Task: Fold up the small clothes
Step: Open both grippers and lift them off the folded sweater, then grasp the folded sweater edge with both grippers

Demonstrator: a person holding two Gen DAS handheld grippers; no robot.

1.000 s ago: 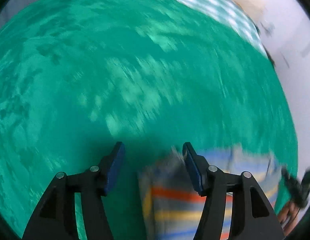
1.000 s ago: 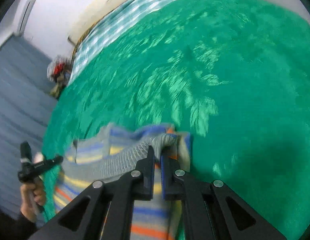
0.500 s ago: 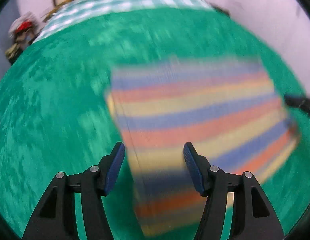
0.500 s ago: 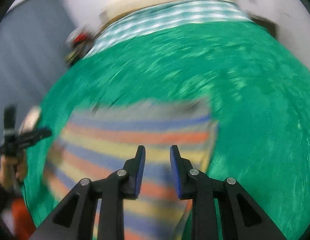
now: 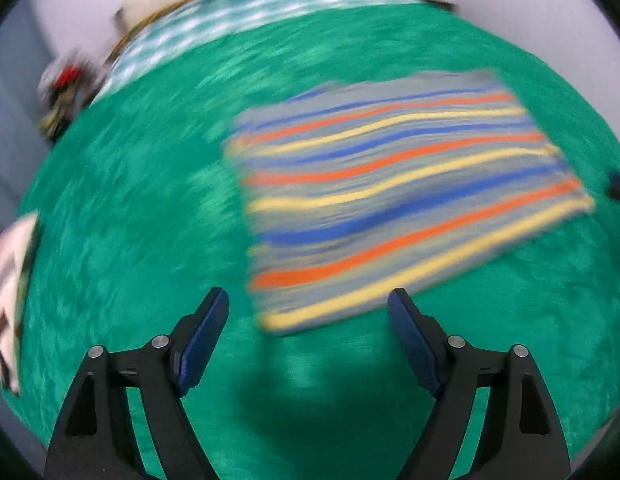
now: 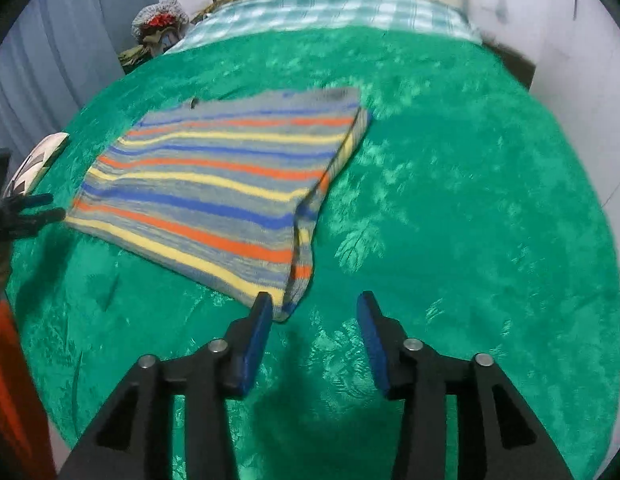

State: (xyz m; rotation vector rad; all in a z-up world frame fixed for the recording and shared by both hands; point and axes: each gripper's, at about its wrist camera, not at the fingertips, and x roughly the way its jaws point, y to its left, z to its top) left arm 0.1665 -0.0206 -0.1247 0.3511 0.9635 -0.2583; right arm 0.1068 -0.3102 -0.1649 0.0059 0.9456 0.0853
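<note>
Garment (image 6: 214, 184), striped, now lies folded flat on the green bed (image 6: 449, 220); earlier our right hand-held gripper (image 6: 313, 316) pinched it. Both jaws have just been opening: right and left hand-held gripper (image 5: 308, 312) stand spread, empty.

I've got the folded garment (image 6: 230, 184) lying flat on the bed (image 6: 449, 208), ahead and left of my right gripper (image 6: 313, 332), pillow (image 6: 329, 10) behind it.

A bedroom is shown: a bed (image 6: 449, 208), a checked sheet (image 6: 329, 10) at its head, curtains (image 6: 58, 60) alongside.
</note>
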